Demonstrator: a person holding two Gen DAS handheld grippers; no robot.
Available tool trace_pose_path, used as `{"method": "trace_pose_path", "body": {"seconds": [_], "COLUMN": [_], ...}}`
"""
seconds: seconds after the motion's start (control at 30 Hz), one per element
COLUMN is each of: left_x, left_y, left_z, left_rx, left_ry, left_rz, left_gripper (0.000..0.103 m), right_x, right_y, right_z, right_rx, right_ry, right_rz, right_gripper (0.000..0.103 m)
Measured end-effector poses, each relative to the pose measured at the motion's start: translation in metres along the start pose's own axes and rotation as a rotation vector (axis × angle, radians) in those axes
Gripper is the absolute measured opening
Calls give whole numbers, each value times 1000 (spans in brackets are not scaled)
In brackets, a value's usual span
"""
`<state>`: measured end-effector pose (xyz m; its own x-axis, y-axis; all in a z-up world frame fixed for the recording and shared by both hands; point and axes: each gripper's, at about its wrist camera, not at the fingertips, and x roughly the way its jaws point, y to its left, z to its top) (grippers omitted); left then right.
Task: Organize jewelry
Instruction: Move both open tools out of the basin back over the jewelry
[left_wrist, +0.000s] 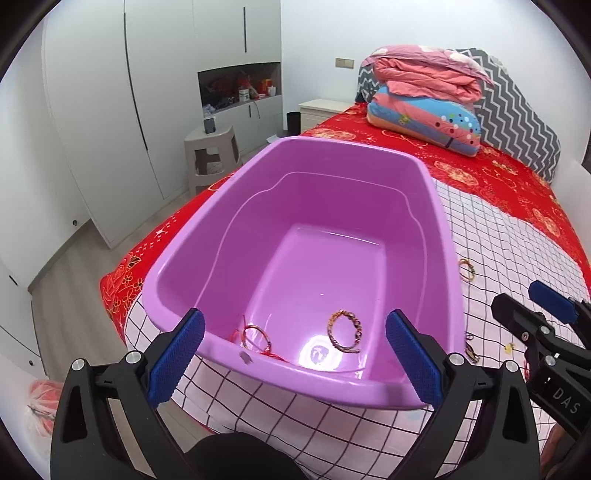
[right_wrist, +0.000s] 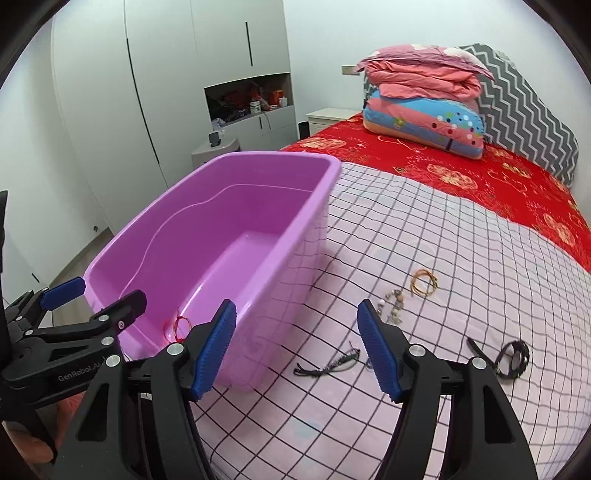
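Legible markings: white lettering "GenRobot.AI" on the black body of the left gripper (right_wrist: 98, 299), seen from the right wrist view. White letters "DAS" on the black body of the right gripper (left_wrist: 524, 297), near right edge.

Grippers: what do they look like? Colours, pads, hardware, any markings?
Both match: the left gripper and right gripper have black plastic jaws with blue ribbed pads and silver round bolts at the pivots. In the right wrist view the left gripper's body reads "GenRobot"; in the left wrist view the right gripper's body shows "DAS". No cables or sleeves visible.
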<state>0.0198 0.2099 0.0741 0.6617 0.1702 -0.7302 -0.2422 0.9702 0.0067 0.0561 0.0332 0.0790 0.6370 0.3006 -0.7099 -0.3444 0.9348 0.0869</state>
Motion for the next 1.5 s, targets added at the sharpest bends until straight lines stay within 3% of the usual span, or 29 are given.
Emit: {"method": "trace_pose_path", "body": {"seconds": [0.37, 0.93, 1.23, 1.5], "left_x": [-13, -29, -6, 32], "left_y": [-29, -118, -170, -204], "left_z": [-24, -72, -91, -101], "left_rx": [32, 164, 195, 200], "left_ry": [-2, 31, 89, 127], "left_rz": [-58, -227, -302, -285], "left_gripper": [97, 97, 97, 97], "right_x": [-21, -58, -66, -54], "right_y": [-39, -124, -174, -221], "right_z": [-39, -118, -160, -190], "right_rx": [87, 220, 294, 375], "right_ry": [1, 21, 55, 85], "right_rz": [-45, -183, -263, -310], "right_gripper": [69, 69, 69, 69]}}
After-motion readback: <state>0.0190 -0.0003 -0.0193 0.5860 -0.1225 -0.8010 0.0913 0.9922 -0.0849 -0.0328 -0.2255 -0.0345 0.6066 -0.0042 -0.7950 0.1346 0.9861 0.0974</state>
